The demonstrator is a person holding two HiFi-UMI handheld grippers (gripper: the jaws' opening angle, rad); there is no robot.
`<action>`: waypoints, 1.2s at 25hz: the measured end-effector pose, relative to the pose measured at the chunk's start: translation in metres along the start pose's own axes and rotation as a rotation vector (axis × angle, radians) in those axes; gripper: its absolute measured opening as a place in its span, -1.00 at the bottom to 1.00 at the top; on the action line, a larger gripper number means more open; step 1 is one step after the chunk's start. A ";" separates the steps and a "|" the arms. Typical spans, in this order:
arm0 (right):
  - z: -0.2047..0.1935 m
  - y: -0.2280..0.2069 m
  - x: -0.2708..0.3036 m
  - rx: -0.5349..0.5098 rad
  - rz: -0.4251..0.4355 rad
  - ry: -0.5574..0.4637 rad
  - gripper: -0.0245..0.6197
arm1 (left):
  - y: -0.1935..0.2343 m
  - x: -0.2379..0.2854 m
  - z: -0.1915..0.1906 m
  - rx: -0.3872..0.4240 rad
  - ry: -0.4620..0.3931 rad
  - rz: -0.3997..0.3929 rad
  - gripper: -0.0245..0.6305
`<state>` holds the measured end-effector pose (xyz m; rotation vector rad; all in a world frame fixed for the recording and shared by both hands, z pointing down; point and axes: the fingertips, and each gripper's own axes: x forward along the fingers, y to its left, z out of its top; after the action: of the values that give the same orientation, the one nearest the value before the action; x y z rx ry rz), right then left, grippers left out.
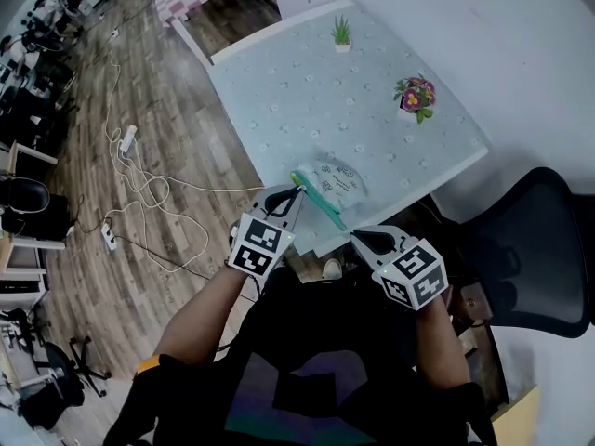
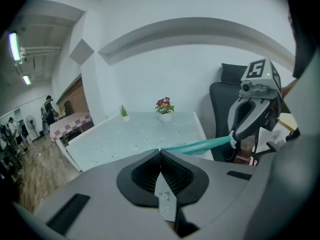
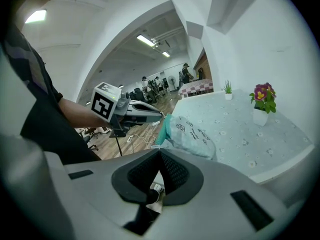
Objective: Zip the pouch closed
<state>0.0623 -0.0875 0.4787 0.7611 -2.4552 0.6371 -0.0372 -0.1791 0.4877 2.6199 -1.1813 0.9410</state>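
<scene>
A pale blue printed pouch with a green zip edge hangs partly off the front edge of the table. My left gripper is shut on the pouch's left corner, and patterned fabric shows between its jaws in the left gripper view. From there the green zip edge runs taut to my right gripper, which is shut on its other end. In the right gripper view the pouch lies just ahead of the closed jaws of my right gripper, with my left gripper at its far corner.
A pot of flowers and a small green plant stand far back on the table. A black office chair is close at the right. Cables and a power strip lie on the wooden floor to the left.
</scene>
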 end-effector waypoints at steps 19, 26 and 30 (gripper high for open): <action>-0.040 -0.027 0.021 0.074 -0.145 0.132 -0.86 | -0.004 0.010 -0.061 -0.243 0.114 -0.046 -0.88; -0.018 -0.029 0.015 -0.001 -0.192 0.106 -0.77 | -0.006 -0.012 -0.050 -0.395 0.040 -0.037 -0.88; 0.015 -0.030 0.001 -0.055 -0.252 0.024 -0.77 | -0.001 -0.030 -0.018 -0.412 -0.049 0.015 -0.88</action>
<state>0.0756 -0.1180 0.4763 1.0132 -2.2948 0.4781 -0.0604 -0.1528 0.4848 2.3169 -1.2505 0.5620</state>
